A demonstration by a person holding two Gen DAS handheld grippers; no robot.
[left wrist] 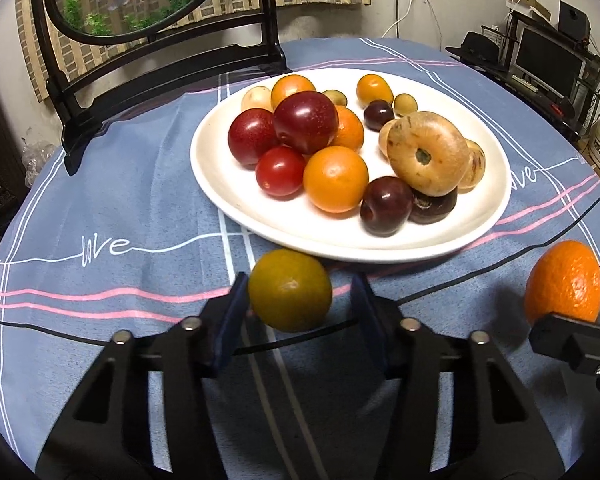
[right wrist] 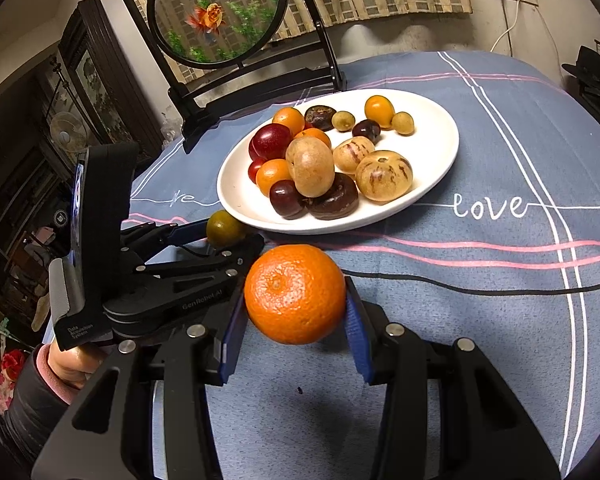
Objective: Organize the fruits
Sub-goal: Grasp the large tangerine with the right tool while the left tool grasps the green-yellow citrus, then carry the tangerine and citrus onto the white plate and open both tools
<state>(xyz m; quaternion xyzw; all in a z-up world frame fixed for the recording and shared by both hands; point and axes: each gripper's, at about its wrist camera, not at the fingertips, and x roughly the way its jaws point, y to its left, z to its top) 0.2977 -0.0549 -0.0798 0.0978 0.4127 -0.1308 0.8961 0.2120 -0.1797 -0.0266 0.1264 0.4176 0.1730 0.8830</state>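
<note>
The left gripper [left wrist: 296, 300] brackets a green citrus [left wrist: 290, 290] by the plate's [left wrist: 220, 184] near rim, its right pad clear. The right gripper [right wrist: 296, 300] clamps an orange [right wrist: 295, 294] above the cloth [right wrist: 480, 320].

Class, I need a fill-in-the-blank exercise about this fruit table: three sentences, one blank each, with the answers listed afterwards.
1. The right gripper is shut on an ____ mandarin.
2. The green citrus fruit sits between the fingers of the ____ gripper.
3. Most of the fruit lies on a white ____ on the blue tablecloth.

Answers: orange; left; plate
</note>
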